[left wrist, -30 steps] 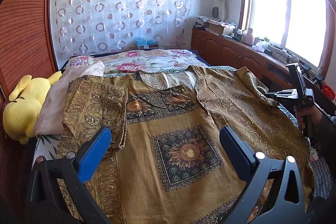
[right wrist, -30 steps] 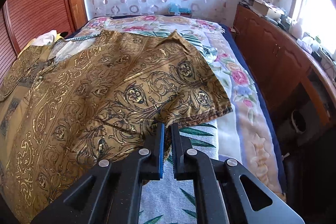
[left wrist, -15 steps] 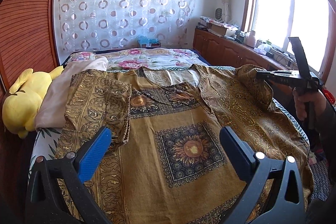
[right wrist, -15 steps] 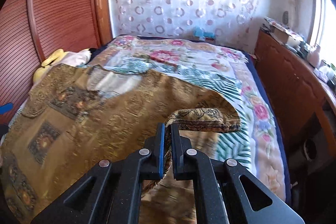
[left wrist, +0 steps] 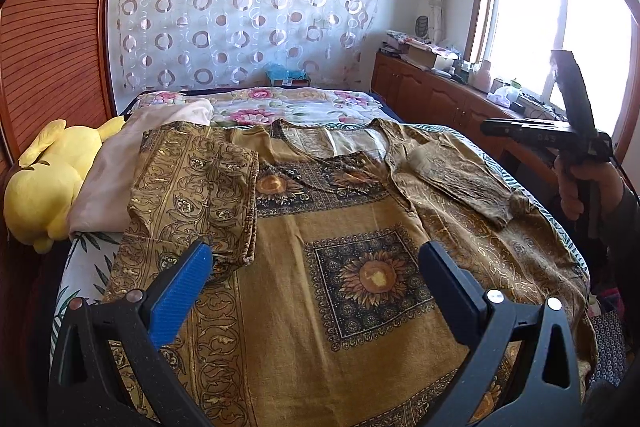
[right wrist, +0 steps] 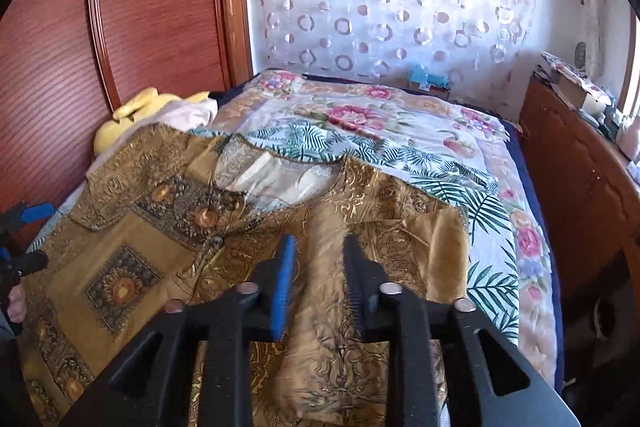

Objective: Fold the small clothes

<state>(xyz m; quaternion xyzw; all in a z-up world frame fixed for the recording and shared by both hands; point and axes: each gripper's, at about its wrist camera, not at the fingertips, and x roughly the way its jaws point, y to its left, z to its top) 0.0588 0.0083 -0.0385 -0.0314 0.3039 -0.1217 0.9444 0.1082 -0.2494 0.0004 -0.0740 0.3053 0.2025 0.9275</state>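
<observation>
A gold patterned shirt (left wrist: pixel 360 227) lies spread face up on the bed (left wrist: pixel 304 103), both sleeves folded in over its front; the left sleeve (left wrist: pixel 196 195) is a flat panel, the right sleeve (left wrist: pixel 460 183) a narrower strip ending in a bunched cuff. The shirt's bottom hem is cut off by the lower edge of both views and partly hidden behind the claws. The left gripper (left wrist: pixel 316 271) hovers over the shirt's lower half with its jaws spread wide and nothing between them. The right gripper (right wrist: pixel 320 259) has its jaws opening above the folded right sleeve; no cloth is pinched, though motion blur softens the fabric just beneath it. In the left view, the hand (left wrist: pixel 588 187) holding that tool is only partly seen at the frame edge. A yellow plush toy (left wrist: pixel 48 183) and a pale cloth (left wrist: pixel 132 163) sit beside the shirt, against the wooden headboard.
</observation>
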